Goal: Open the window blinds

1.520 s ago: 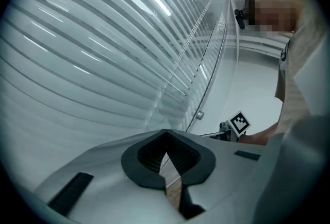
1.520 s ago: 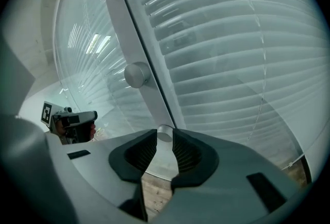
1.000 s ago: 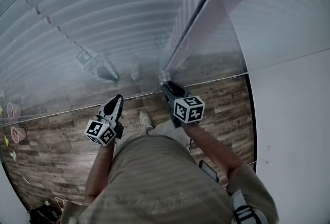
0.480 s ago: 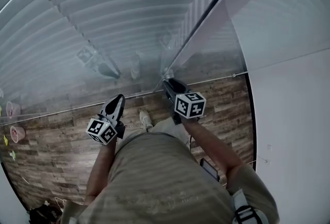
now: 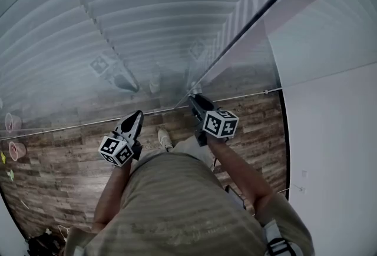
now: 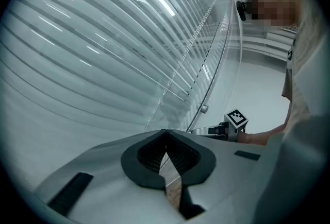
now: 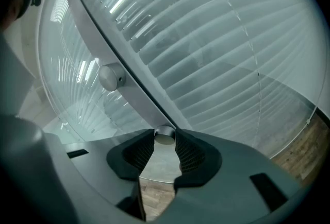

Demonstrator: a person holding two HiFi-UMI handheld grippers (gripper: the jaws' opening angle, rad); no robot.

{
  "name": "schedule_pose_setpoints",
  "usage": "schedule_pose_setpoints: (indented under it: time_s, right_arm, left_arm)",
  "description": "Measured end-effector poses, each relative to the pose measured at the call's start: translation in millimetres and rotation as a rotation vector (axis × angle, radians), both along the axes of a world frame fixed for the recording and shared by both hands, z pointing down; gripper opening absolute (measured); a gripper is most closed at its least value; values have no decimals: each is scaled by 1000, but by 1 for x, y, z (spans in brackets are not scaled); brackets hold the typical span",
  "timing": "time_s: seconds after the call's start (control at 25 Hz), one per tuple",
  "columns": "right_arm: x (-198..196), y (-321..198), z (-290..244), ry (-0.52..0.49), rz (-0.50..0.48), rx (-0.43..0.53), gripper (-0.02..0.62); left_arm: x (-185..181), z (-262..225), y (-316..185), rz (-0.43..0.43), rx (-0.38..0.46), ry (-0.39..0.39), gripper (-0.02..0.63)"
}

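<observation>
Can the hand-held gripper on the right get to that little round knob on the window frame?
Probably yes. The right hand-held gripper already has the knob between its jaws, which have just been opening, and nothing stands in the way.

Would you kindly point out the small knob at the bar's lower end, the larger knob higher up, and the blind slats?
small knob (image 7: 165, 136): right gripper view, its round end face.
larger knob (image 7: 110, 76): right gripper view, its domed front.
blind slats (image 5: 153, 19): head view, middle of one slat.
</observation>
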State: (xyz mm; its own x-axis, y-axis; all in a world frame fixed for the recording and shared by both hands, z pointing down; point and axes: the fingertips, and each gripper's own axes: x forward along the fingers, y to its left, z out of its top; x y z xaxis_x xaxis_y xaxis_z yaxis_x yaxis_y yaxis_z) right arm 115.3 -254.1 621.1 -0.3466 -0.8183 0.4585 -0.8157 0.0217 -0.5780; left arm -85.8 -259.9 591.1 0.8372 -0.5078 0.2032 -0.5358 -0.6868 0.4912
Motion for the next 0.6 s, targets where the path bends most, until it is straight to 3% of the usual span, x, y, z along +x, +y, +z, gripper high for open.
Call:
schedule_pose_setpoints:
  time_s: [0.4, 0.6]
  right_arm:
    - [-2, 4, 1, -53, -26, -22, 117]
    - [-3, 10, -4, -94, -28, -38, 118]
  left_arm:
    - [11, -17, 5, -7, 81, -9, 14]
    - [5, -18, 13, -46, 63, -21, 14]
